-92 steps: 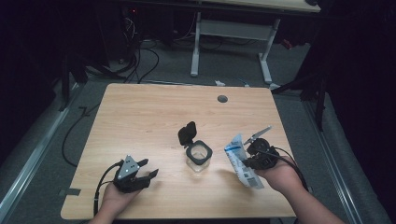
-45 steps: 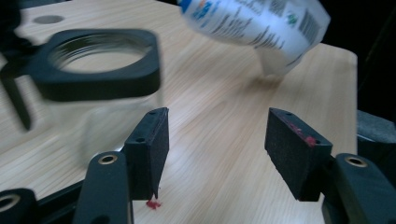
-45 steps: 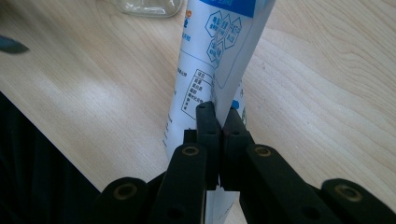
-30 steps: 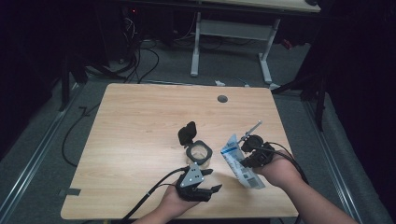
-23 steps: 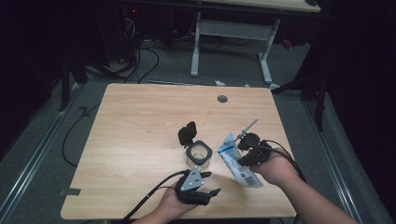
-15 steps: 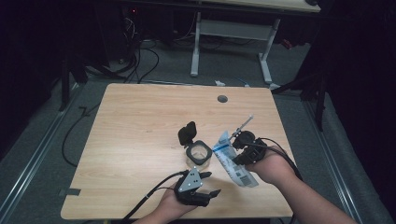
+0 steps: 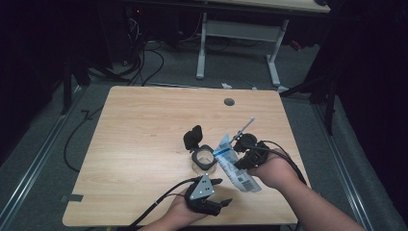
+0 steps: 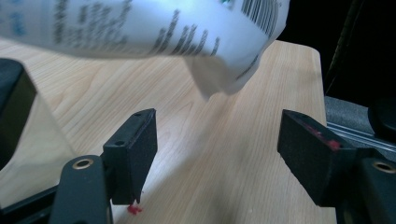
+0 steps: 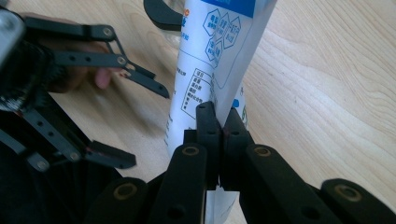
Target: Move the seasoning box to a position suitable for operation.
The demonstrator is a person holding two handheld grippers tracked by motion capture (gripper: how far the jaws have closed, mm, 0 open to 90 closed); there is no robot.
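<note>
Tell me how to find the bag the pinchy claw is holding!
Look at the wooden table, near its front edge on the right. There the right gripper pinches a flat white packet with blue print and a barcode. It slants above the wood next to a small clear jar, the only soft papery thing there.

The light wooden worktop (image 7: 144,139) has a round grey cable hole (image 7: 229,102) near its far edge; a clear glass jar with an open black lid (image 7: 202,158) stands on it

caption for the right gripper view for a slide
Right gripper pinches a white, blue-printed pouch above the wooden table.
</note>
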